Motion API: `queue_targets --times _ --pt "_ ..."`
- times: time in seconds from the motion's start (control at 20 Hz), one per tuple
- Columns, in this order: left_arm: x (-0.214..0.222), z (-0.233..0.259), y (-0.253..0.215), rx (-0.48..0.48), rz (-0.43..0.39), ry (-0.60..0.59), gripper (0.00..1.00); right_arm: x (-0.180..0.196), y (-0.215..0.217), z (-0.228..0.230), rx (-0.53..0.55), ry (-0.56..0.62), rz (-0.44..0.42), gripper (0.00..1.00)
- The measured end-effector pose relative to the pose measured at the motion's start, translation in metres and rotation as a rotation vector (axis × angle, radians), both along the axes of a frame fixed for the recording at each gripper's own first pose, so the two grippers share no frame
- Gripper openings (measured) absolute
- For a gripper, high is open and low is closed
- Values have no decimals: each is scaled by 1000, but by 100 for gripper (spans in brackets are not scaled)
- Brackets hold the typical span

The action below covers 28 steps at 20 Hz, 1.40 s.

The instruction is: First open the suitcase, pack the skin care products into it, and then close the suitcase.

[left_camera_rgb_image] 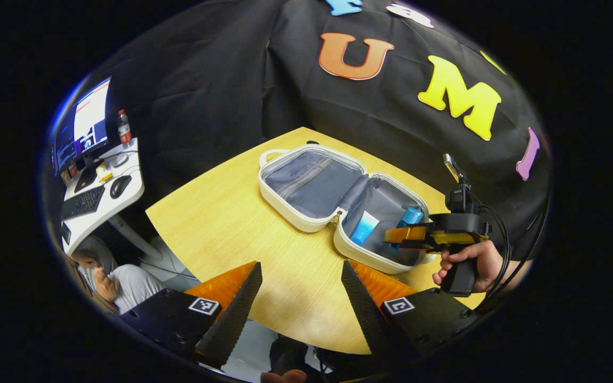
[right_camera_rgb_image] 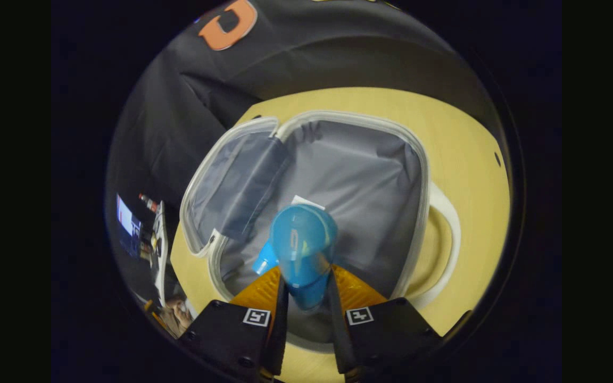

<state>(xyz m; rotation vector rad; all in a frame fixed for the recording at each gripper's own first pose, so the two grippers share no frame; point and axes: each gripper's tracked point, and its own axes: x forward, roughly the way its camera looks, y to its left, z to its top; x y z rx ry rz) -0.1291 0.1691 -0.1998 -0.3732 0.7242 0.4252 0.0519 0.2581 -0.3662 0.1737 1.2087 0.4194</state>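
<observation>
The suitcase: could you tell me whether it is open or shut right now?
Open. The suitcase lies flat on the table, both grey-lined halves exposed, a blue tube inside.

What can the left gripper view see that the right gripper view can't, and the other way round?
Left gripper view's own: a keyboard, a mouse, the hand holding the right gripper, and the left gripper with open fingers. Right gripper view's own: the bottle end-on, pinched between the right gripper's fingers. Both: the open suitcase, the bottle, the table.
</observation>
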Motion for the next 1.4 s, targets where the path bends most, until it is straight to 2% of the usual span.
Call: queue_targets --times 0.15,0.2,0.3,0.4,0.45,0.7,0.85,1.05,1.15,1.3,1.4 --pt "-4 2 9 -31 35 -16 96 11 6 -12 -32 41 -39 35" --pt "-5 5 14 -25 43 -23 96 13 7 -16 -46 47 -45 32" --pt "-6 9 24 -10 51 -36 96 15 7 -18 -70 46 -57 35" --pt "-2 18 32 32 36 -58 97 14 10 -24 -88 60 -61 32" --pt "1 23 37 68 25 -73 96 14 9 -24 -101 68 -70 35" --pt "33 61 38 214 -98 -179 98 13 14 -28 -144 46 -38 38" --pt "45 71 40 221 -115 -223 99 18 12 -23 -125 42 -35 41" --pt "44 71 51 228 -116 -226 98 19 8 -22 -106 40 -51 43" --pt "44 66 53 220 -133 -224 98 20 2 -18 -112 21 -46 49" --pt "50 60 59 190 -137 -228 99 19 0 -6 -99 -20 -38 53" --pt "54 53 73 194 -140 -229 99 20 -8 5 -133 -83 -11 63"
